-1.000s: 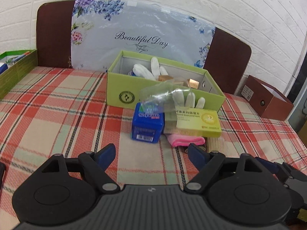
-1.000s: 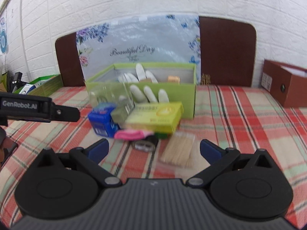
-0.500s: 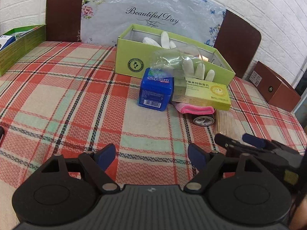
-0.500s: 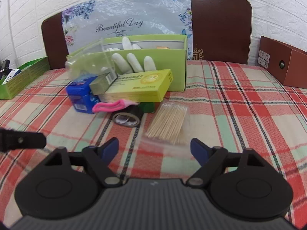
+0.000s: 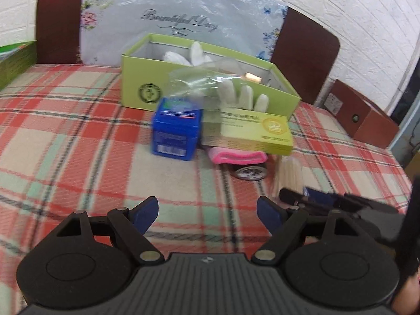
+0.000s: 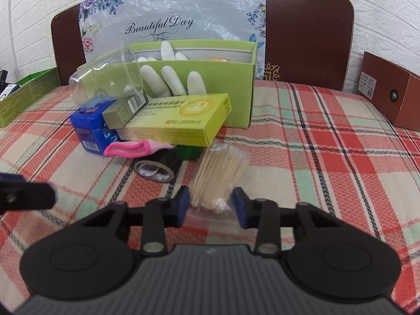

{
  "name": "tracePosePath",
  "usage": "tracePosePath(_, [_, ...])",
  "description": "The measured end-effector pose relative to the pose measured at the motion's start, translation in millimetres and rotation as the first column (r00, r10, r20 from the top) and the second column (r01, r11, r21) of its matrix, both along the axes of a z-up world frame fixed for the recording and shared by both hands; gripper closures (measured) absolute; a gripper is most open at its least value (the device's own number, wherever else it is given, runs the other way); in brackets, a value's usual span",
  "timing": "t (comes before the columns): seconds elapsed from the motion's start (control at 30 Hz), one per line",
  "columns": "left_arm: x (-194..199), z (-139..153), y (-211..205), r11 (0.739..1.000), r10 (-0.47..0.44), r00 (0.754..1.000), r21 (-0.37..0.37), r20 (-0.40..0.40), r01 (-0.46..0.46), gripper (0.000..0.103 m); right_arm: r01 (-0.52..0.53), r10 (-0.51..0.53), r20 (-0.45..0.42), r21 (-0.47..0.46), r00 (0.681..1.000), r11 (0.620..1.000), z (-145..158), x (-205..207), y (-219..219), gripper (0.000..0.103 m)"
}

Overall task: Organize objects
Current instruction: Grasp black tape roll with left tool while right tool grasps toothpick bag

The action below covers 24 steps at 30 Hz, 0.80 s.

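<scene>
right gripper [image 6: 210, 204]: jaws have just been closing, now narrow around the near end of the bag of toothpicks [image 6: 218, 173]; squeezing not clear
left gripper [image 5: 207, 210]: hanging wide, holding nothing
toothpicks: lying on the checked cloth [image 6: 328, 141], just beside the tape roll [image 6: 155, 170]
step: picking up the toothpicks
next: probably lifting them to the green box [image 6: 236, 99]

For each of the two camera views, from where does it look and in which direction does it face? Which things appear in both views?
Left wrist: sits on the left gripper, looks forward and down over the plaid cloth at the green box; own open fingers show, and the right gripper at lower right.
Right wrist: sits on the right gripper, faces the same pile; its fingers have just been closing around the bag of toothpicks.
Shared: blue box, yellow carton, pink cloth, tape roll, toothpicks.
</scene>
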<state>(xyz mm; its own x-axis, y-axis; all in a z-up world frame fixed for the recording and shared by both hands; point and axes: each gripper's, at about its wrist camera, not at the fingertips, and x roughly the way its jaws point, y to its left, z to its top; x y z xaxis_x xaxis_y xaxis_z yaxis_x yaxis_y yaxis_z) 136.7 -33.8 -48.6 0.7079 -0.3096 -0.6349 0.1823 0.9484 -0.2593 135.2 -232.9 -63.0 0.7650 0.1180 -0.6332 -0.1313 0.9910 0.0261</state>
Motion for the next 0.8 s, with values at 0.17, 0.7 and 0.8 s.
tracePosePath(0.17, [24, -18, -34, 1.0, -0.002, 1.0, -0.03, -0.008, 0.002, 0.018, -0.002, 0.002, -0.013, 0.015, 1.0, 1.0, 3, -29, -11, 0.075])
tracePosePath(0.7, [49, -21, -50, 0.994, -0.105, 0.994, 0.023, 0.035, 0.105, 0.055, -0.007, 0.01, -0.047, 0.067, 0.999, 0.998, 10, -77, -23, 0.075])
tracePosePath(0.8, [23, -18, -36, 0.989, -0.144, 0.989, 0.031, 0.035, 0.142, 0.055, -0.036, 0.04, -0.047, 0.073, 0.998, 0.997, 12, -82, -18, 0.075])
